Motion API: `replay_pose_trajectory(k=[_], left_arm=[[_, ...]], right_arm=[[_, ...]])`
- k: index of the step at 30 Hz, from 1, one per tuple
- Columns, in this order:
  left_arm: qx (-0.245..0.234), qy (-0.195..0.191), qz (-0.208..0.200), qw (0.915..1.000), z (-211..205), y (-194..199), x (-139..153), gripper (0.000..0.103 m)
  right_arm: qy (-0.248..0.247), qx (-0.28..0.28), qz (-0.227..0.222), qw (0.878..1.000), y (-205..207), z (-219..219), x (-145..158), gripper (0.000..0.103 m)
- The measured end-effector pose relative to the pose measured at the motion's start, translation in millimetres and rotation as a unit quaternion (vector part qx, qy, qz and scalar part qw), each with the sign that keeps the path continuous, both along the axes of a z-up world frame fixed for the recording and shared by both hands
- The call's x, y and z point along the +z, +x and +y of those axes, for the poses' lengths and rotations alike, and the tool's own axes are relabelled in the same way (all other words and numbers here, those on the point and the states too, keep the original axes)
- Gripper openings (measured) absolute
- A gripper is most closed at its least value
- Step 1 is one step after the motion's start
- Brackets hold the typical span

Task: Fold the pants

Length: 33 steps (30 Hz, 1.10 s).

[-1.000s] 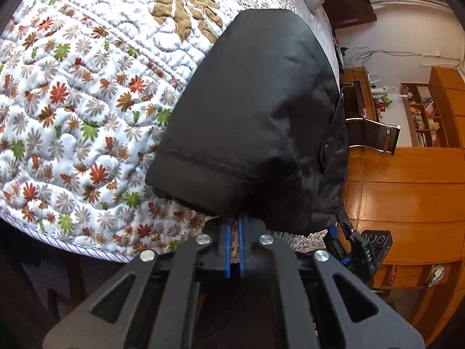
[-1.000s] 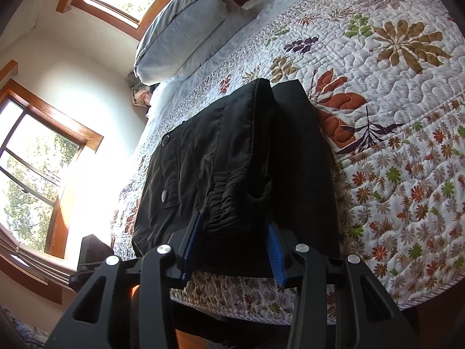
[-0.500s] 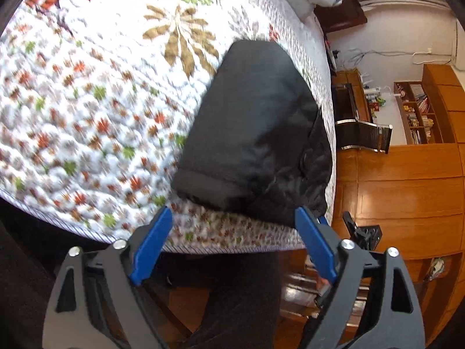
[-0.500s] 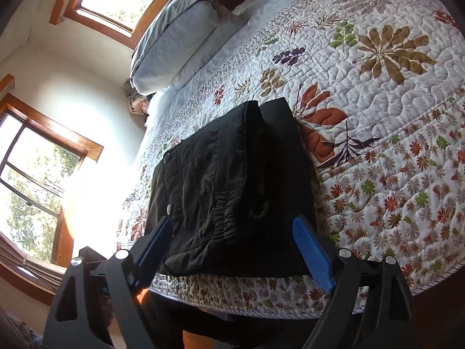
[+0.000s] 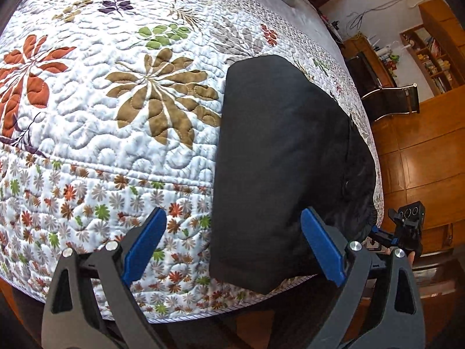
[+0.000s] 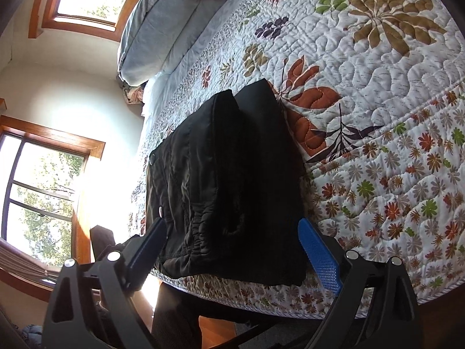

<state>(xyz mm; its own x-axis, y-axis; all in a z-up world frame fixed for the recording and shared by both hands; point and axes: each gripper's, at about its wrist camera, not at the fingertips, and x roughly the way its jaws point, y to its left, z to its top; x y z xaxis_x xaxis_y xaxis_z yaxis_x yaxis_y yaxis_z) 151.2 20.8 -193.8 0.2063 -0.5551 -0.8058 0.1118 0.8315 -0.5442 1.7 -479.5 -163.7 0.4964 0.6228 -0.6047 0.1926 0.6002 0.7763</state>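
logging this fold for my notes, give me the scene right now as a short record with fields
item: black pants, folded into a compact stack
surface: floral quilt on a bed, stack near its front edge
left gripper: open, pads off the fabric, nothing held
right gripper: open; jaws have just been opening; stack lies between them, not pinched
visible details: snap buttons and gathered waistband in the right wrist view
background: pillow at the head of the bed, window, wooden shelves
task state: fold looks done, pants released
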Motion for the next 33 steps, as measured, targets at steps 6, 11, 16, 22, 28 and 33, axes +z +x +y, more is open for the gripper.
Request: replay_pose_trajectory(k=[6, 11, 16, 22, 28, 33], left_arm=[[-0.037, -0.014, 0.027, 0.9988, -33.3, 4.4, -17.1, 0.093], [-0.056, 0.0, 0.035, 0.9978, -54.3, 4.9, -28.0, 0.096], [-0.053, 0.003, 0.049, 0.9974, -62.3, 7.8, -25.4, 0.096], [-0.052, -0.014, 0.06, 0.9968, -65.8, 12.9, -24.1, 0.096], [-0.088, 0.034, 0.039, 0.9948, -87.0, 10.3, -21.6, 0.096], [-0.091, 0.05, 0.029, 0.9942, -93.0, 8.6, -19.3, 0.088]], right_arm=[[-0.001, 0.005, 0.023, 1.0, 10.4, 0.8, -15.6, 0.094], [-0.002, 0.023, 0.031, 0.999, 21.0, 3.2, -27.5, 0.095], [-0.002, 0.045, 0.043, 0.998, 29.8, 14.7, -37.6, 0.098], [0.006, 0.046, 0.045, 0.998, 37.0, 21.8, -43.2, 0.1], [-0.034, 0.061, 0.028, 0.997, 34.7, 35.8, -38.3, 0.095], [-0.06, 0.067, 0.011, 0.996, 35.5, 38.7, -32.9, 0.077]])
